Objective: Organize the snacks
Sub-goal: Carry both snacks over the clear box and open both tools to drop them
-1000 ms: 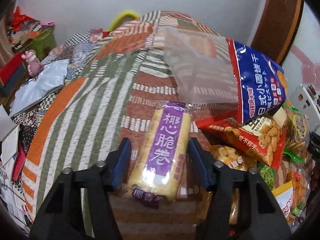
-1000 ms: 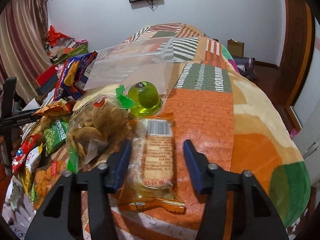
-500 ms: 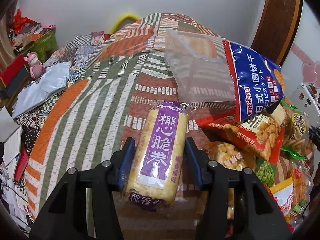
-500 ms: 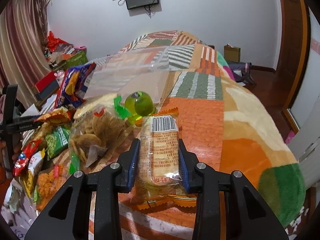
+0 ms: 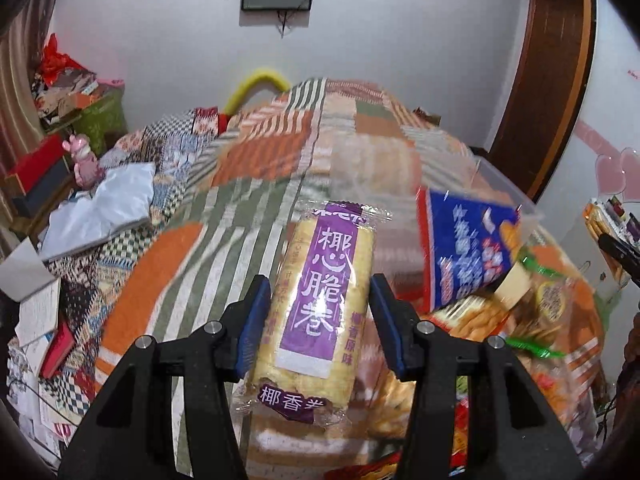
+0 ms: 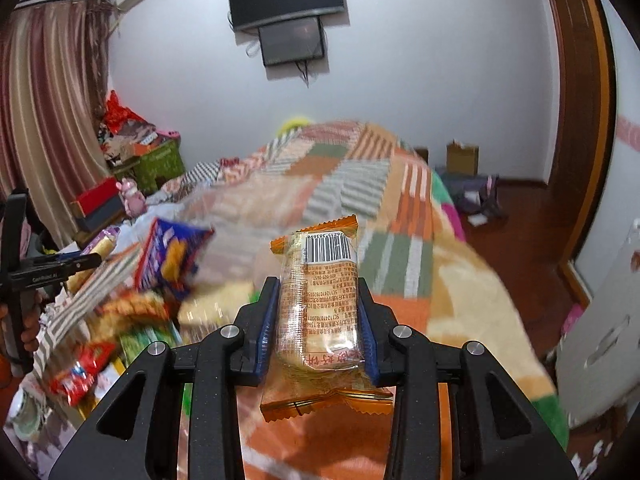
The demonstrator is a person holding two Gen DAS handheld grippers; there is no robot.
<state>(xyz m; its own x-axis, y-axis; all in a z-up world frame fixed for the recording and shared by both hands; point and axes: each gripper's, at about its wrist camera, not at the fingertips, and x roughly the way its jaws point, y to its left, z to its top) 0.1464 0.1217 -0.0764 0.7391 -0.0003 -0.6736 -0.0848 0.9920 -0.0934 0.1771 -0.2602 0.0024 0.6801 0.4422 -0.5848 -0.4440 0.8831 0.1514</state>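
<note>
The left gripper point(image 5: 318, 330) is clamped on a purple-labelled coconut roll pack point(image 5: 320, 300), its blue pads pressing both long sides, the pack standing out ahead of the jaws and clear of the patchwork blanket point(image 5: 172, 264). To its right lies the snack pile, with a blue cracker bag point(image 5: 464, 256) leaning near a clear plastic bin point(image 5: 500, 184) just beyond. The right gripper point(image 6: 318, 330) is closed tight on an orange-wrapped biscuit pack point(image 6: 320, 304), barcode end up, held off the blanket with the pile to its left. Both packs look lifted and ready to carry; the sensible move is to bring each over the bin one at a time, keep the squeeze gentle so the brittle contents do not crush, lower the pack inside the walls and only then release. The bin's rim is smeared by blur and its interior cannot be seen, so free room there is unknown. The near ends of both packs sit behind the jaws, and most bags in the pile are too blurred to read.
</note>
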